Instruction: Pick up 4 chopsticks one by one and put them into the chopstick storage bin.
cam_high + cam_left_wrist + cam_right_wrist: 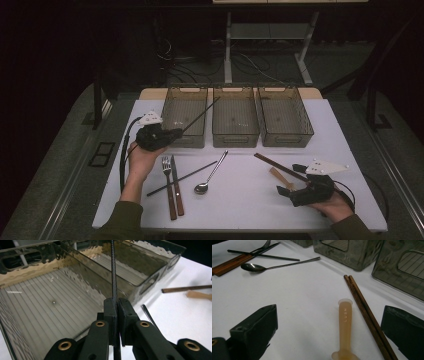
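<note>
One black chopstick (114, 277) sits clamped in the left tool (117, 312).

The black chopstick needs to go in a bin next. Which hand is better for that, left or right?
Left. The left gripper is already shut on the black chopstick, right over the left bin. The right gripper sits open near the brown chopsticks and a tan handle, away from that bin.
</note>
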The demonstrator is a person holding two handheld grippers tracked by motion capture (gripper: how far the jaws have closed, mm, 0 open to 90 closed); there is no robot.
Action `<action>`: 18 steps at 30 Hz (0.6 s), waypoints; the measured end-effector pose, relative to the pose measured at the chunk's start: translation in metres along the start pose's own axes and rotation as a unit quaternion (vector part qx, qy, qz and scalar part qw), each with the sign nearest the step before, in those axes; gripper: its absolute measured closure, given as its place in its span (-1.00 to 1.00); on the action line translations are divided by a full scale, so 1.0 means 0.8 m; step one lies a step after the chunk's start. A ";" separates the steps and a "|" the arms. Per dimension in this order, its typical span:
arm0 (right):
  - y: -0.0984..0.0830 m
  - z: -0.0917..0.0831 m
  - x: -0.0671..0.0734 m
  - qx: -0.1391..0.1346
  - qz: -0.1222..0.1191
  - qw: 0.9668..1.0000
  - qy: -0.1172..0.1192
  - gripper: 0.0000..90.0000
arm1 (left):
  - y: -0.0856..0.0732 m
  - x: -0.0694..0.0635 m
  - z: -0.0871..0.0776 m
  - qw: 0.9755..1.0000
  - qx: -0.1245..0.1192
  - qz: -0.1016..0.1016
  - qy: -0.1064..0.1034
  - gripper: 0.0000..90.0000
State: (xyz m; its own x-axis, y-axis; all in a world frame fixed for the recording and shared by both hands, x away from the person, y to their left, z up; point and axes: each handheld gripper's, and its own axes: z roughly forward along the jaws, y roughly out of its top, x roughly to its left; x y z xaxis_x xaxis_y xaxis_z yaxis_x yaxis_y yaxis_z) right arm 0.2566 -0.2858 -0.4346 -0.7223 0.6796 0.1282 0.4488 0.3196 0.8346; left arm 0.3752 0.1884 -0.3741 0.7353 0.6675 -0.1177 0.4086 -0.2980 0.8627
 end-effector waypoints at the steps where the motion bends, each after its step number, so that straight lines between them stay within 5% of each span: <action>1: 0.000 0.000 0.000 0.000 0.000 1.000 0.000 -0.97 | 0.002 0.002 0.002 1.000 -0.002 0.000 0.000 0.89; 18: 0.000 -0.002 -0.001 -0.002 0.002 1.000 0.000 -0.97 | 0.024 0.043 0.020 0.999 -0.011 -0.028 0.045 0.89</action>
State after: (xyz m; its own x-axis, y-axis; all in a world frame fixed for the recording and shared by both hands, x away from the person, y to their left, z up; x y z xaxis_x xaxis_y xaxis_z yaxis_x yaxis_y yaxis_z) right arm 0.2564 -0.2875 -0.4341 -0.7196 0.6818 0.1318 0.4504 0.3139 0.8359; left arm 0.4173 0.1948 -0.3700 0.6593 0.7420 -0.1215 0.4344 -0.2440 0.8670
